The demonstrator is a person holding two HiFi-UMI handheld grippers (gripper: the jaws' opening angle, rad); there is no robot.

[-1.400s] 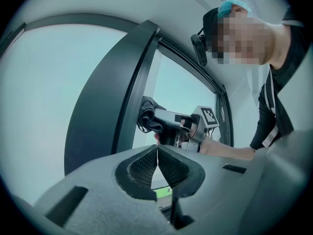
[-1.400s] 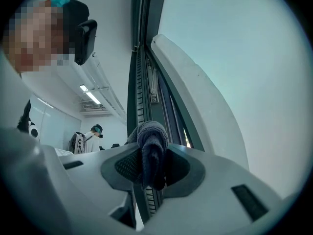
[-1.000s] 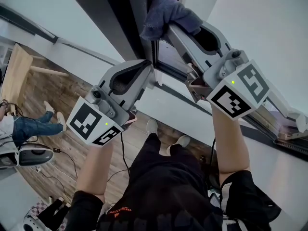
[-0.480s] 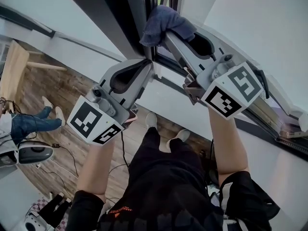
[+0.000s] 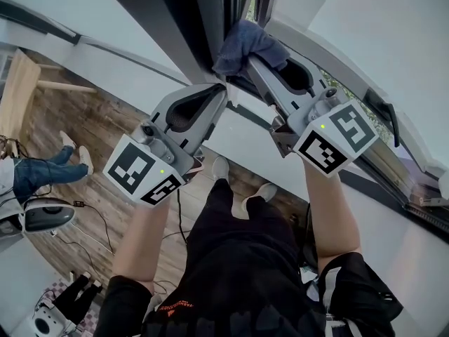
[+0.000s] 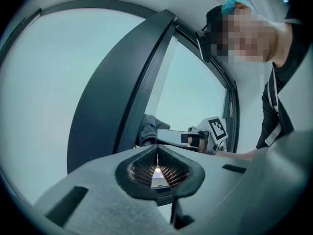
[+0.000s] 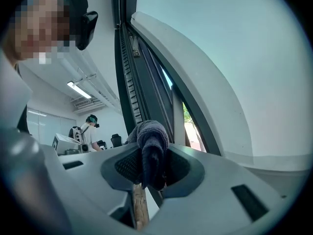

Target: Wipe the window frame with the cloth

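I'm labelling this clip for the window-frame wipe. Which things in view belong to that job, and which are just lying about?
In the job: cloth; right gripper, shut on it; dark window frame.

Lying about: white machine on the floor; black cables; wooden board. The left gripper is shut and empty.

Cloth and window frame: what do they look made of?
Cloth: soft woven or knit fabric, dark blue-grey, matte. It bunches into rounded folds in the right claw and shows a fine fuzzy texture.
Window frame: dark grey, smooth, low sheen, with straight crisp-edged profiles. Likely coated metal, though rigid plastic cannot be ruled out.
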